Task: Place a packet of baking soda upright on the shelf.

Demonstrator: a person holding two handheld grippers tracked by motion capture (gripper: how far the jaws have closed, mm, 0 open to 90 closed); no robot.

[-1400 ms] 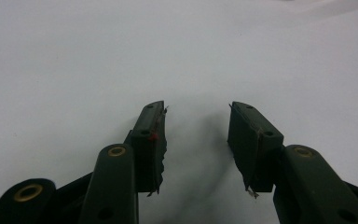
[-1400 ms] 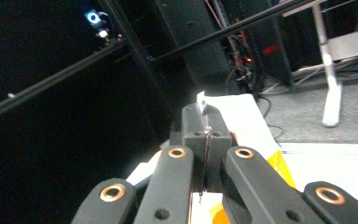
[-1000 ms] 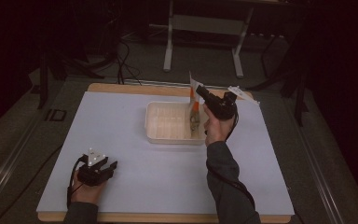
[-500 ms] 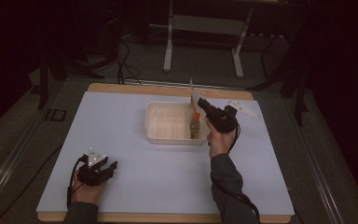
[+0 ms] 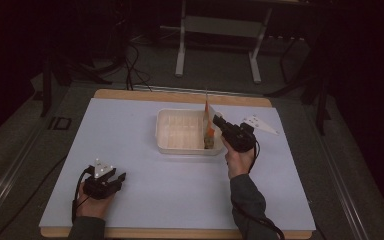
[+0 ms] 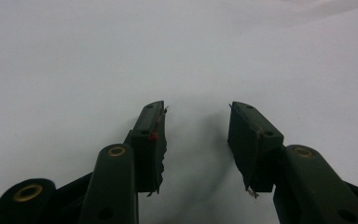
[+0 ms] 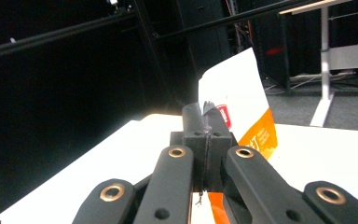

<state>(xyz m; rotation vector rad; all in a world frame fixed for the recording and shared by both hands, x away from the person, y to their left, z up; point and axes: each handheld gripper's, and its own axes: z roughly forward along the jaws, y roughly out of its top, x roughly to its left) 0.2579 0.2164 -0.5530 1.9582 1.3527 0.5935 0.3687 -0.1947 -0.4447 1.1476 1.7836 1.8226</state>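
White and orange packet [image 7: 242, 105] is standing pinched between the jaws of the right gripper [image 7: 205, 114], which are pressing flat together on its edge; the packet is carrying a small red label and pale lettering on the orange band, both too blurred to read. In the high view the packet [image 5: 208, 125] is hanging upright over the right end of the clear plastic tray [image 5: 180, 131], its lower end reaching down inside the tray by the right wall. The right gripper [image 5: 215, 126] is sitting just beside that wall, with the hand [image 5: 240, 159] coming up from the near side. The tray is lying a little behind the table's middle, its compartments looking empty. A grey three-cornered plate [image 5: 259, 123] is lying on the sheet just right of the gripper. The left gripper [image 5: 115, 176] is resting near the front left corner of the pale blue table sheet [image 5: 130, 150], well apart from the tray; its jaws are standing parted with nothing between them [image 6: 196, 135]. Wide bare sheet is lying between the two hands and along the left side; a wooden edge [image 5: 180, 95] is showing at the far border.
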